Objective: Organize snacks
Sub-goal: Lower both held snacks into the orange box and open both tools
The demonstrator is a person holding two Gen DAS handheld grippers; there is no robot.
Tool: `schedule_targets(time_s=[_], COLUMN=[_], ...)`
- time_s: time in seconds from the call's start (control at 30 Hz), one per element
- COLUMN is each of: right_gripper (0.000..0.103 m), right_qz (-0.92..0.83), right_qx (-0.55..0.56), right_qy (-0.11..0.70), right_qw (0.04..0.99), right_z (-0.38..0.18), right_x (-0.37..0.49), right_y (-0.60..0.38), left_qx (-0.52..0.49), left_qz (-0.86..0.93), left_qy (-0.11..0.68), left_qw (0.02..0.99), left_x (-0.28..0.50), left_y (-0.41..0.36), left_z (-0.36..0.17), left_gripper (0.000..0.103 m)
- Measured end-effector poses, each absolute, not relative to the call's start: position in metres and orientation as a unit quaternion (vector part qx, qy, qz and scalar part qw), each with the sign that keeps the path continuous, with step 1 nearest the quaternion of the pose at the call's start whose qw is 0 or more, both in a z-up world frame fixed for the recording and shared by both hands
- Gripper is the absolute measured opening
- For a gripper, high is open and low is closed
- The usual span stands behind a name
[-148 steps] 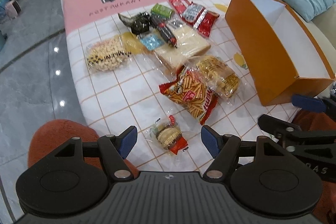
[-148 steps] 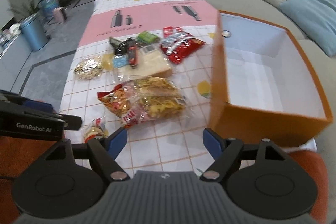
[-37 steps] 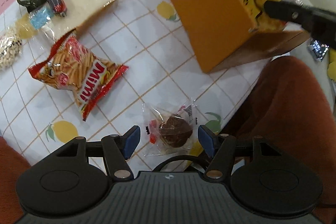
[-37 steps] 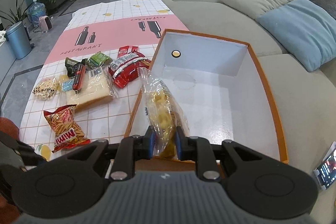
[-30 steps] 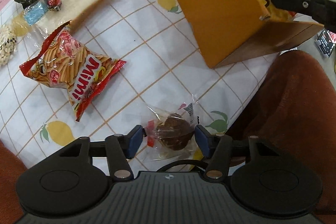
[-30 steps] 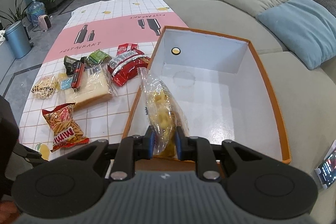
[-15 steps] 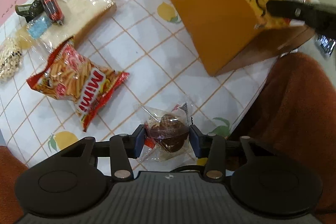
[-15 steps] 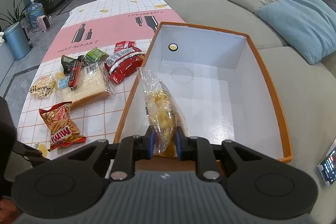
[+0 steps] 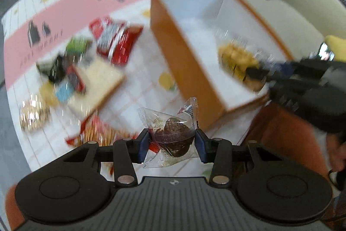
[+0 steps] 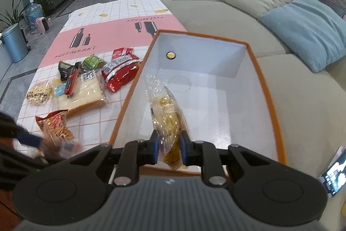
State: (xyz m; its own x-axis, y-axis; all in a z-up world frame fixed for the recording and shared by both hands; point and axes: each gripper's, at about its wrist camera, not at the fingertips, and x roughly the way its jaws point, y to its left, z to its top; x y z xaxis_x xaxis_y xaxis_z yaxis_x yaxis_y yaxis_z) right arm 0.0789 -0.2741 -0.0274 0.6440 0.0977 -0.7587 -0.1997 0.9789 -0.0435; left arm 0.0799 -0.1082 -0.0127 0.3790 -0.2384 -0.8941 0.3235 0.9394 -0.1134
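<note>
We have two fisheye views, each looking forward along the fingers of its own hand-held gripper. Our left wrist view sits close above the near end of the bench, facing across it toward the orange box and the sofa; much of it is motion-blurred. Our right wrist view hangs just over the box's near rim, looking down its white interior and out along the bench toward the dining area. Both views share the box, the scattered snack packets and the blue cushion; each view also catches the other hand-held gripper at its edge
</note>
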Motion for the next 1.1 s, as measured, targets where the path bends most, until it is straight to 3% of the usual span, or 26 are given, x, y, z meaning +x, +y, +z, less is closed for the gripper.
schedule_targets(time_s=[0.4, 1.1], right_gripper=[0.017, 0.018], right_qz=[0.058, 0.086], right_qx=[-0.053, -0.03], right_qy=[0.448, 0.524], right_qw=[0.89, 0.847], right_z=[-0.03, -0.057], right_x=[0.104, 0.131], right_y=[-0.306, -0.325], left_qx=[0.048, 0.088], left_qz=[-0.242, -0.246], left_qy=[0.489, 0.577], left_qw=[0.837, 0.774], left_x=[0.119, 0.163], left_y=[-0.172, -0.215], left_z=[0.021, -0.039], left_gripper=[0.05, 0.051])
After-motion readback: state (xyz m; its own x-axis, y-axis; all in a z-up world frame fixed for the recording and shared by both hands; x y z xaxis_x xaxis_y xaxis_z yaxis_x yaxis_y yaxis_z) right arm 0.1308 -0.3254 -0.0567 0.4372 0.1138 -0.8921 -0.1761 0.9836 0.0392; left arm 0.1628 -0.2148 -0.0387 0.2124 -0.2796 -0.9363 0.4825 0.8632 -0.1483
